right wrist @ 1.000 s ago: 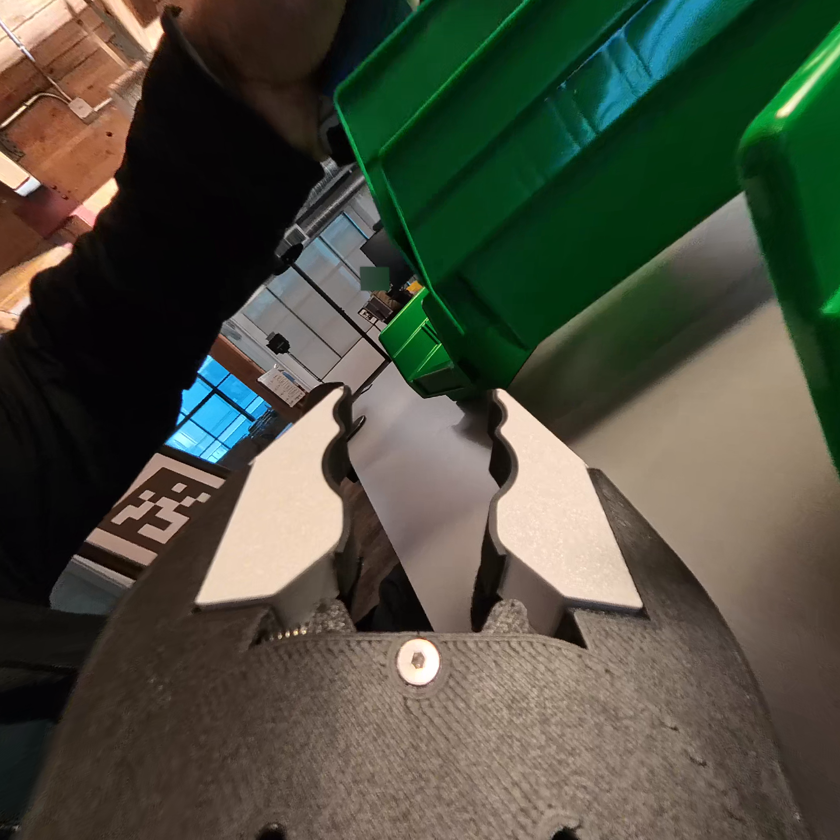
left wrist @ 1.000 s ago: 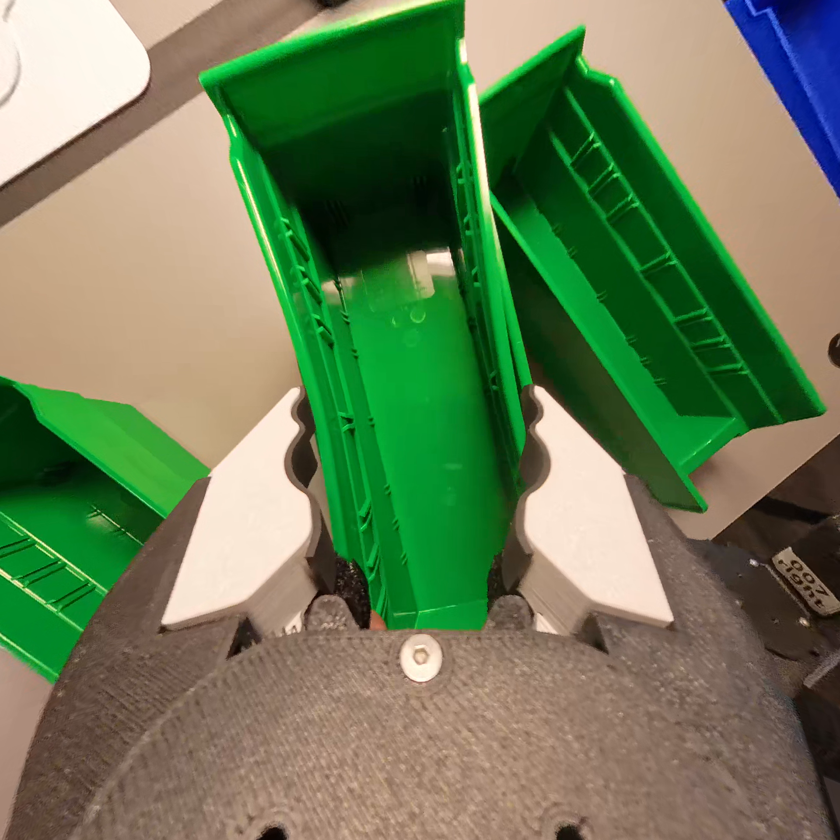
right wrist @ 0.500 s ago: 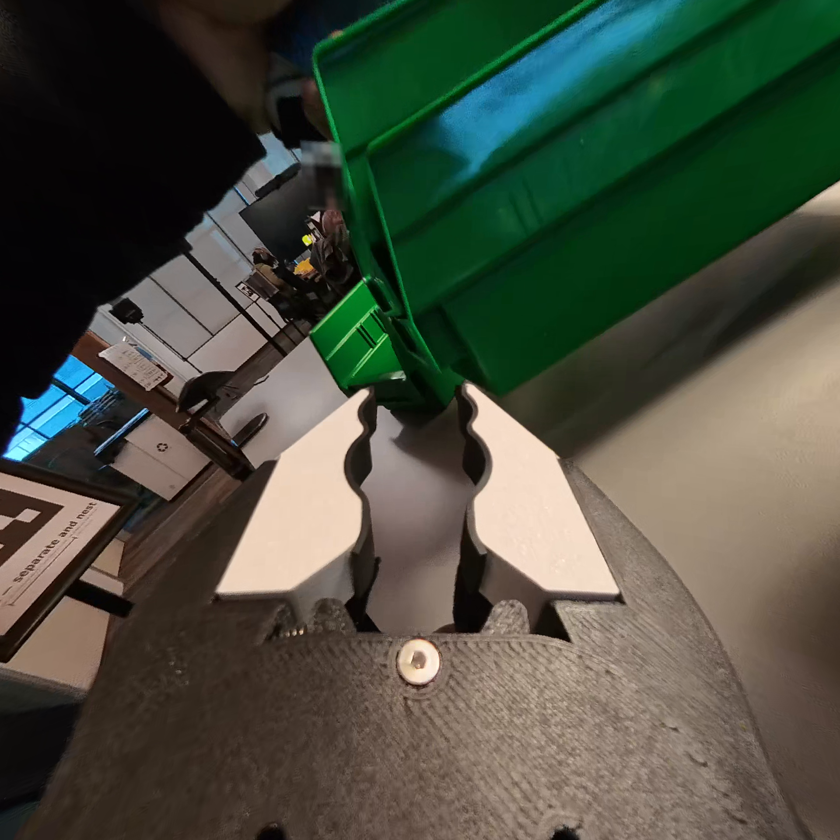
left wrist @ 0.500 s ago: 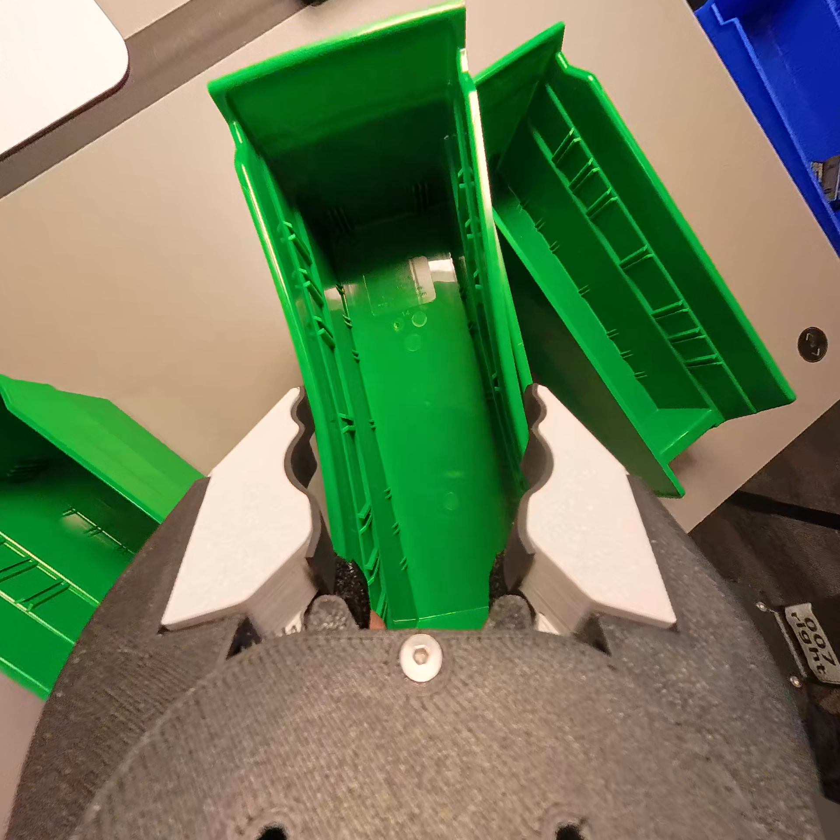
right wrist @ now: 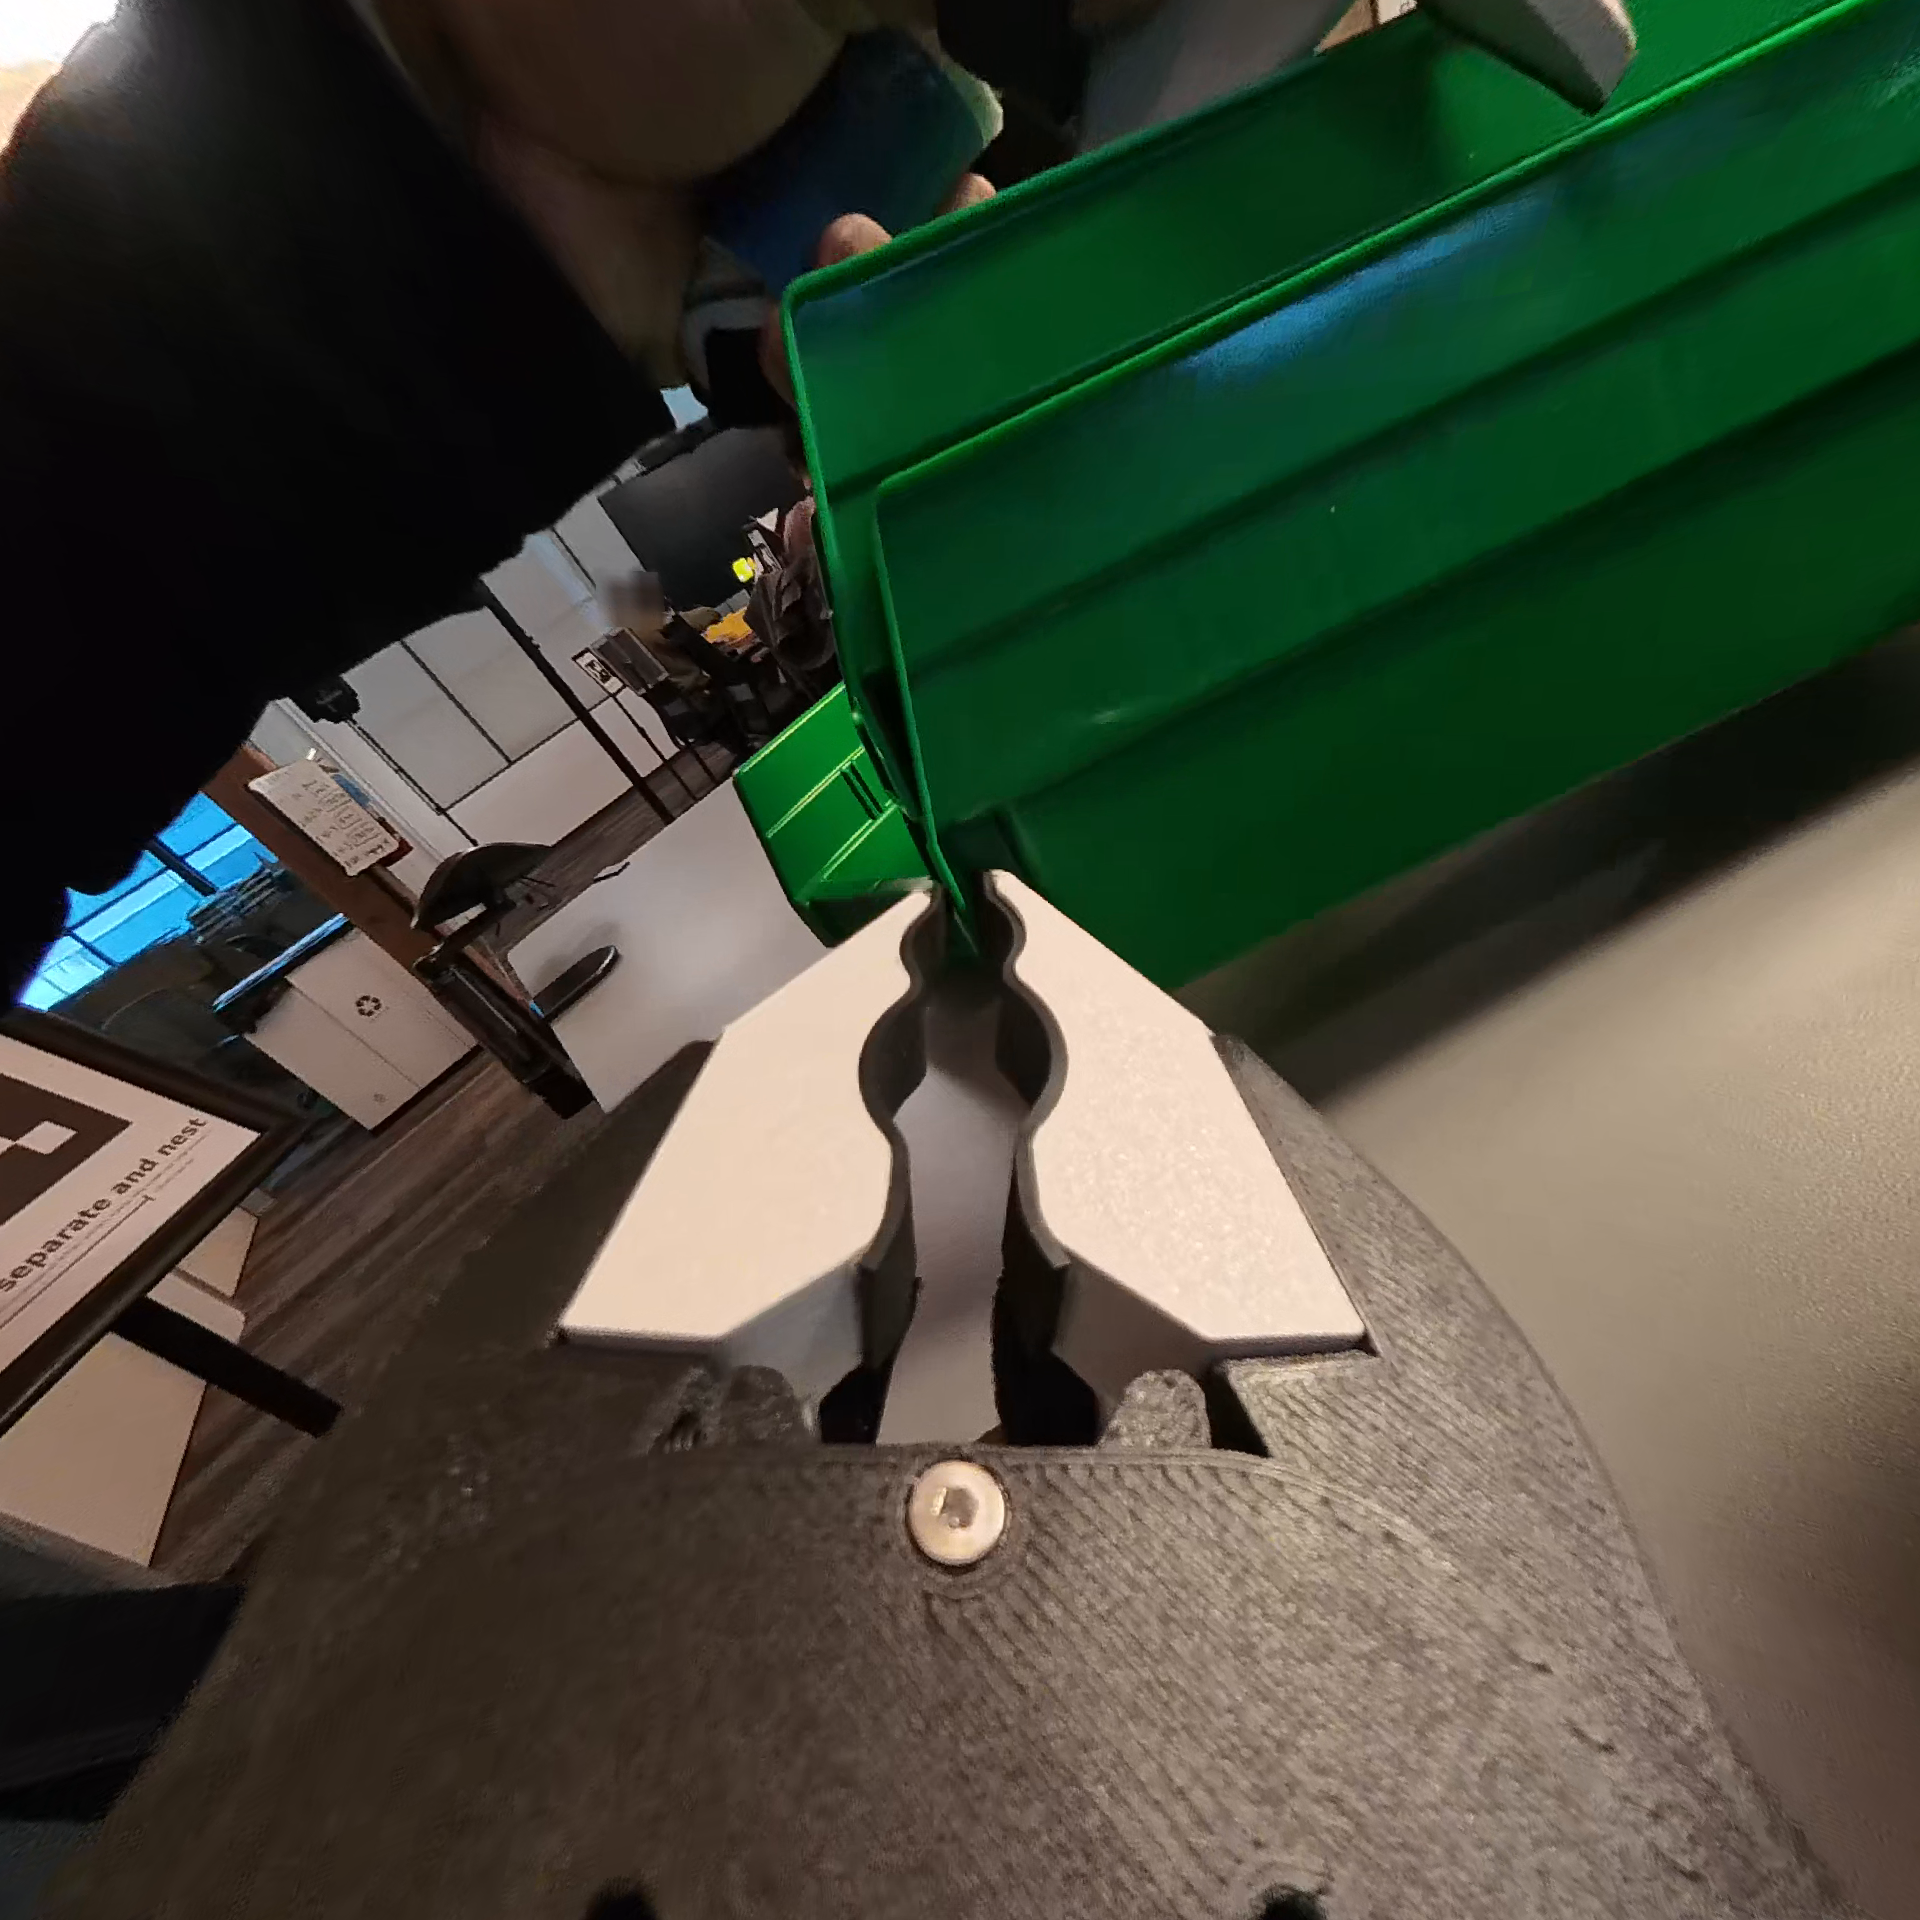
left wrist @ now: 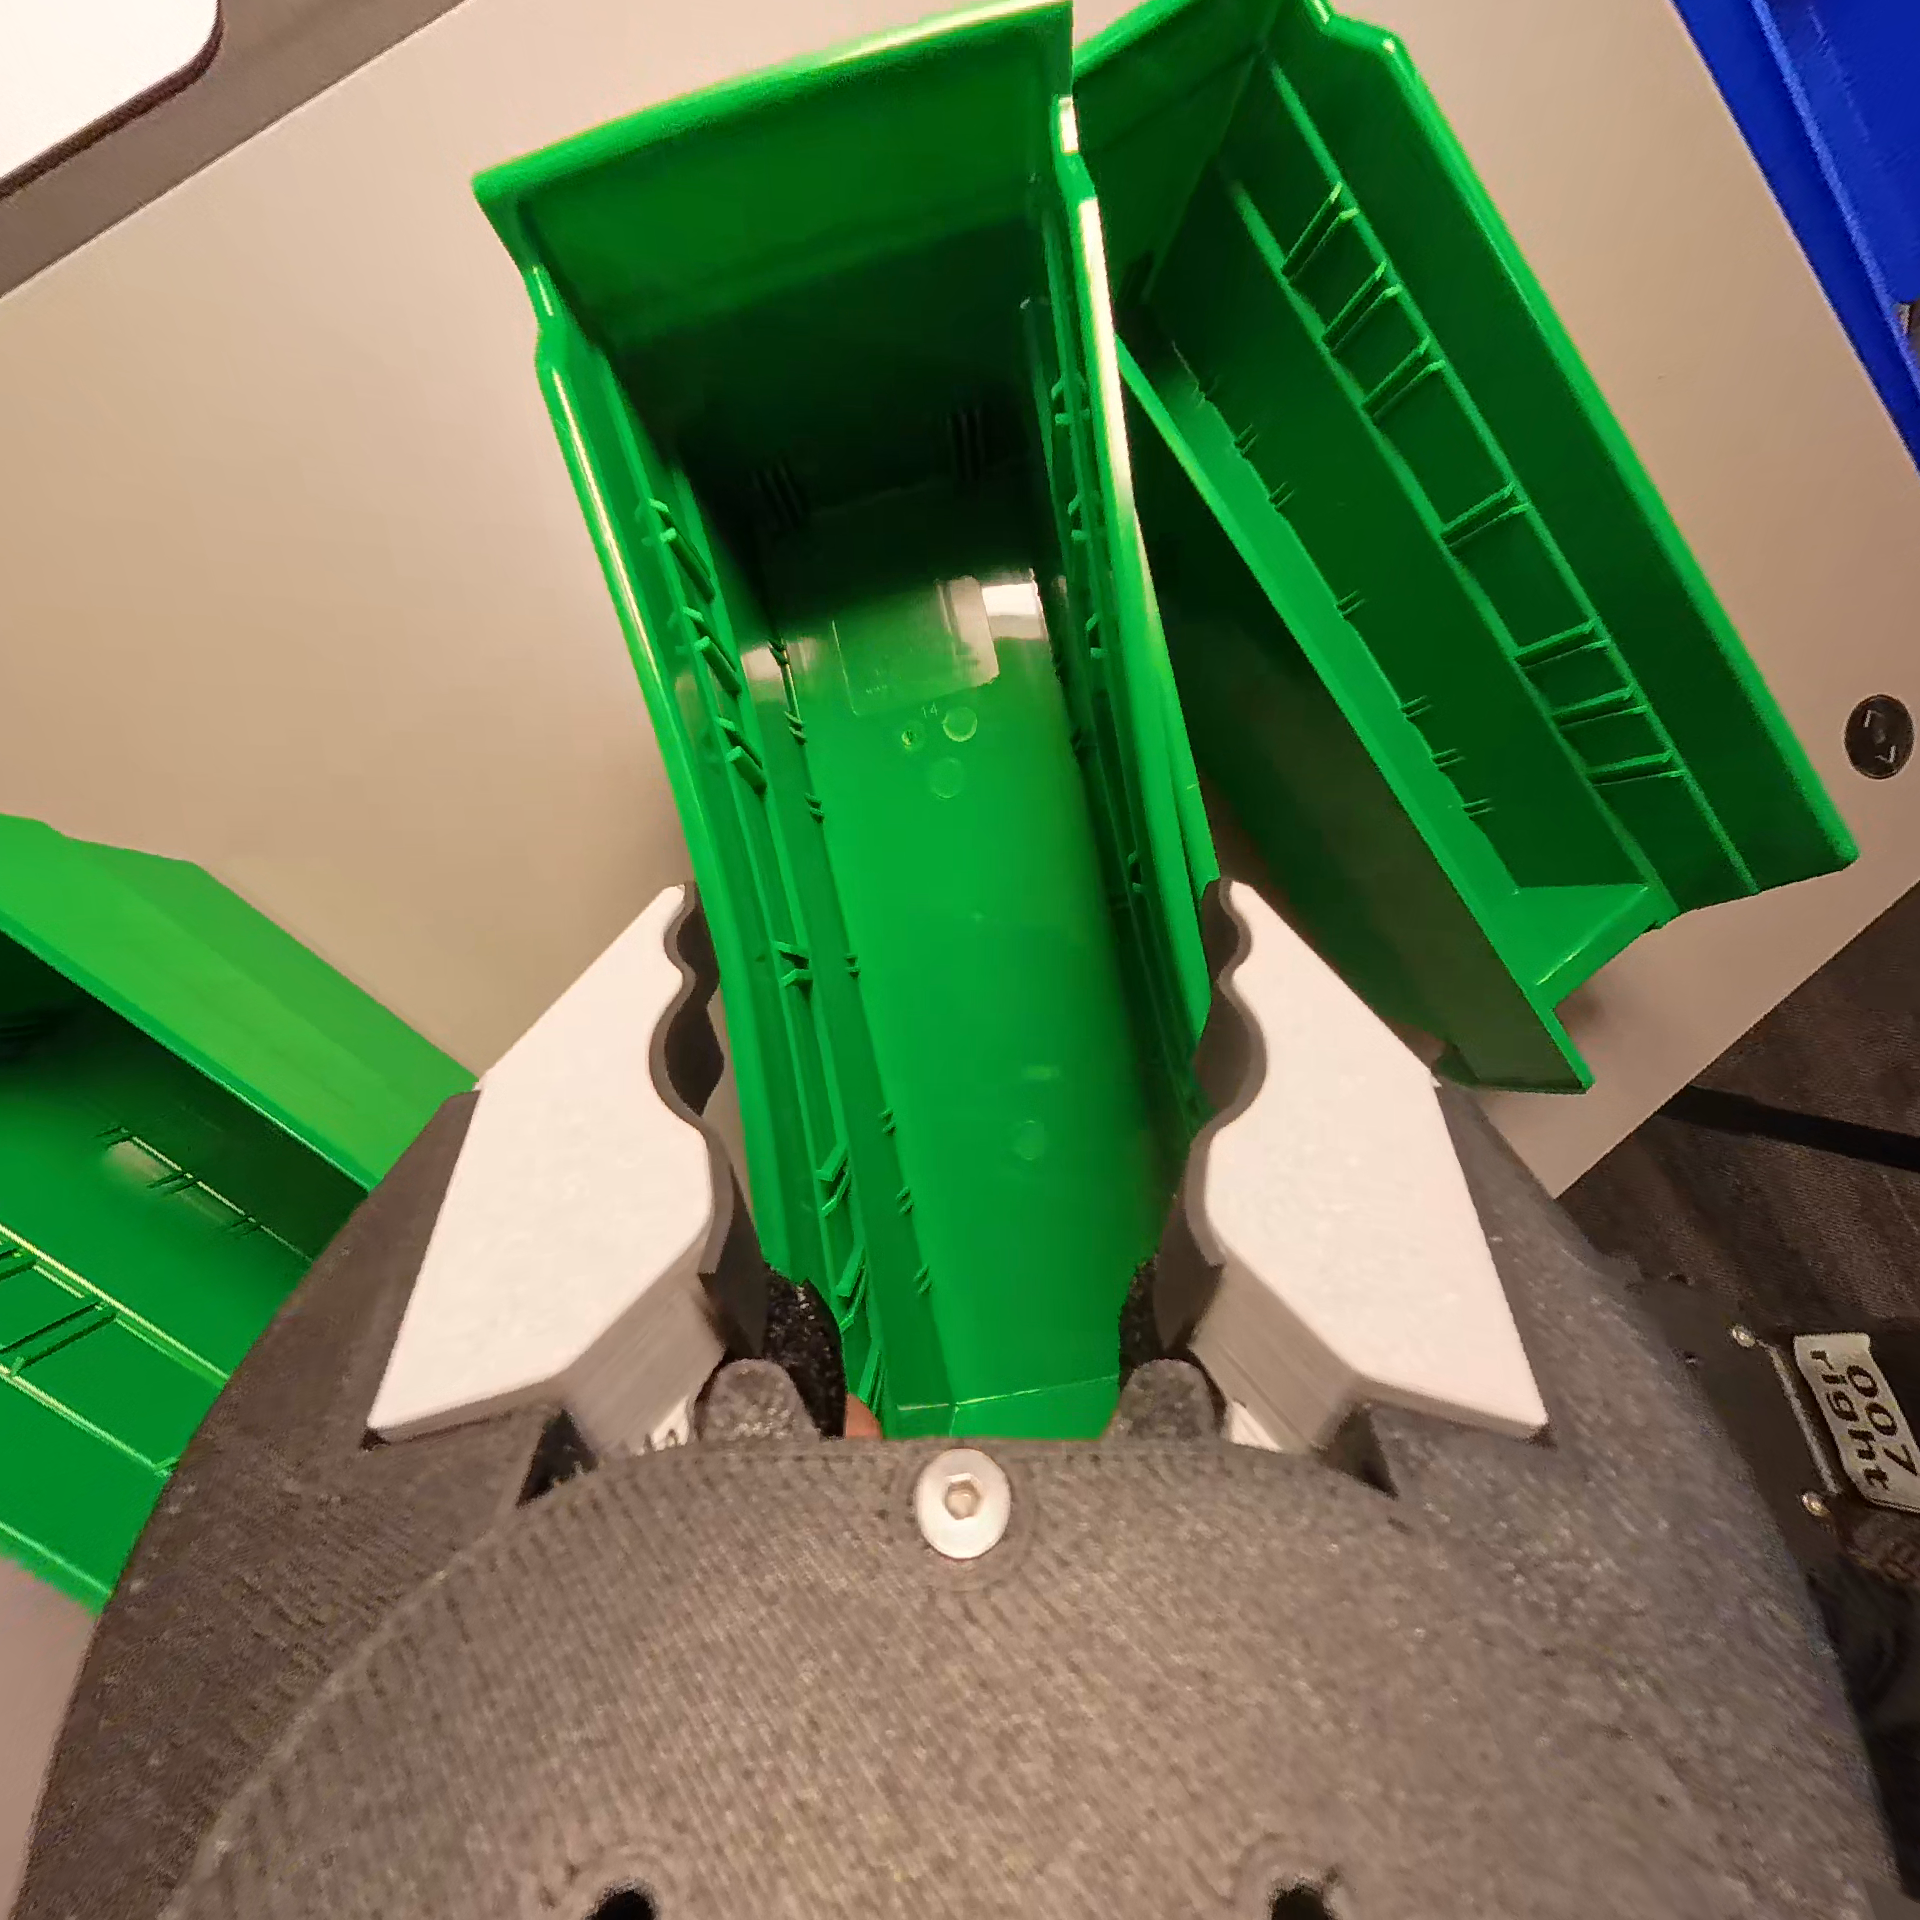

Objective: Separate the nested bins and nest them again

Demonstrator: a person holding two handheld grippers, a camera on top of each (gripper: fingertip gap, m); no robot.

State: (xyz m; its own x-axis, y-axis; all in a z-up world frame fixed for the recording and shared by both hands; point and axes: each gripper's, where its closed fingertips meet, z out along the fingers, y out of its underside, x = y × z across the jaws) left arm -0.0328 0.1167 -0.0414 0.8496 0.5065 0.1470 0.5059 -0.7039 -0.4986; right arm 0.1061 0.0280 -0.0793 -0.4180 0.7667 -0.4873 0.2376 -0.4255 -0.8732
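Lettered plate (left wrist: pixel 1860 1425), framed sign (right wrist: pixel 99 1210), wall notice (right wrist: pixel 324 818)

Green bins (left wrist: pixel 935 727); beige table (left wrist: pixel 291 582); blue bin (left wrist: pixel 1849 156).
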